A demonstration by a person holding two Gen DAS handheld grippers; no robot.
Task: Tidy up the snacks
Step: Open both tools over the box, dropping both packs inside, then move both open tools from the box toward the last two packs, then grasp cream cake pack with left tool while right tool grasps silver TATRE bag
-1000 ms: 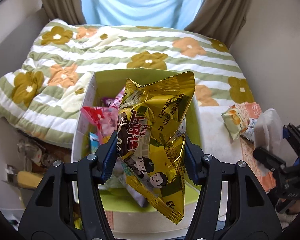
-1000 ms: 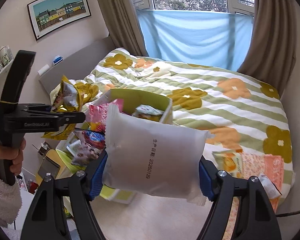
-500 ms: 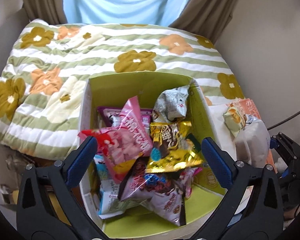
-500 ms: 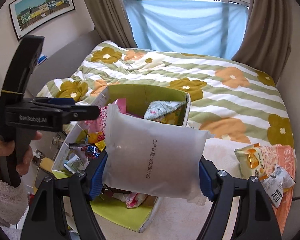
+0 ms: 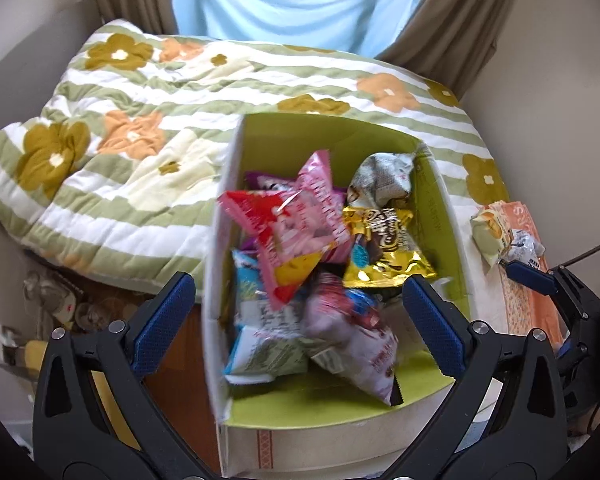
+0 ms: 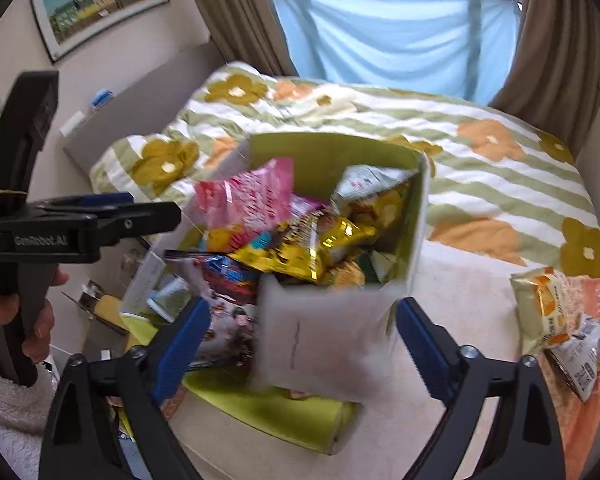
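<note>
Green-lined box (image 5: 440, 208), on the bed: heaped with snack packets, gold packet (image 5: 384, 248) topmost. Left gripper (image 5: 300, 312): above box, jaws wide, empty. Right gripper (image 6: 302, 340): jaws opening; blurred white packet (image 6: 324, 344) between them, over the box's near edge.

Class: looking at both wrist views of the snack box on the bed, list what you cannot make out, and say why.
- White packet, right wrist view: motion blur; its print is unreadable, and whether it has left the opening right gripper.
- Green box bottom, left wrist view: hidden under piled snacks.
- Right gripper, left wrist view: cut off at the frame edge.
</note>
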